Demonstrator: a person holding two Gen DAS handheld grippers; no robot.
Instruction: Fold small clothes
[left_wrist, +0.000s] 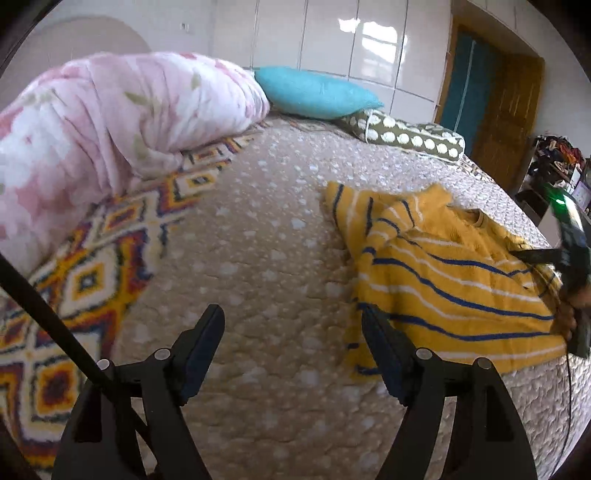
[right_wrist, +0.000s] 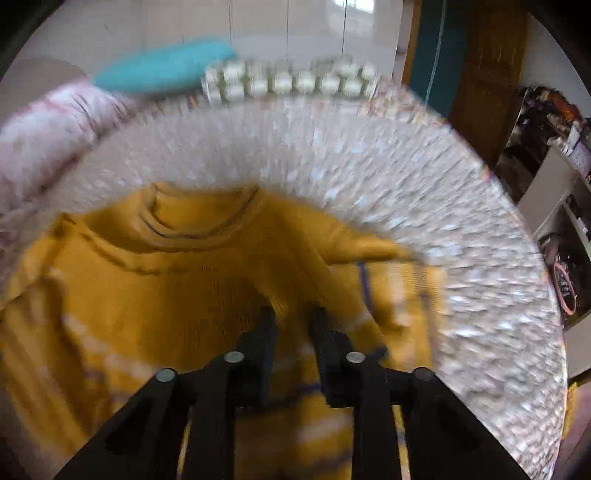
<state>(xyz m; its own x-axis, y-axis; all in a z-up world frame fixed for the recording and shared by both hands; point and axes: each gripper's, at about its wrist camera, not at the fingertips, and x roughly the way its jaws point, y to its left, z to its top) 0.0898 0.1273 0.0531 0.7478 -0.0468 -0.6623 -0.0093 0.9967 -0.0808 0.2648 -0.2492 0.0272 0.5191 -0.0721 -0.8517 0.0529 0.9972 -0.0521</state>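
Observation:
A small yellow sweater (left_wrist: 443, 273) with blue and white stripes lies on the quilted beige bedspread (left_wrist: 258, 258), one sleeve folded over its front. My left gripper (left_wrist: 293, 317) is open and empty, hovering over the bedspread with its right finger at the sweater's lower left edge. My right gripper (right_wrist: 291, 314) is nearly shut on a fold of the sweater (right_wrist: 166, 295) below the collar; the right wrist view is motion-blurred. The right gripper also shows at the right edge of the left wrist view (left_wrist: 570, 254), over the sweater's right side.
A pink floral blanket (left_wrist: 110, 125) is bundled at the left on a patterned rug-like cover (left_wrist: 92, 280). A teal pillow (left_wrist: 314, 92) and a dotted olive pillow (left_wrist: 406, 136) lie at the head of the bed. A wooden door and cluttered shelves (left_wrist: 557, 162) stand at the right.

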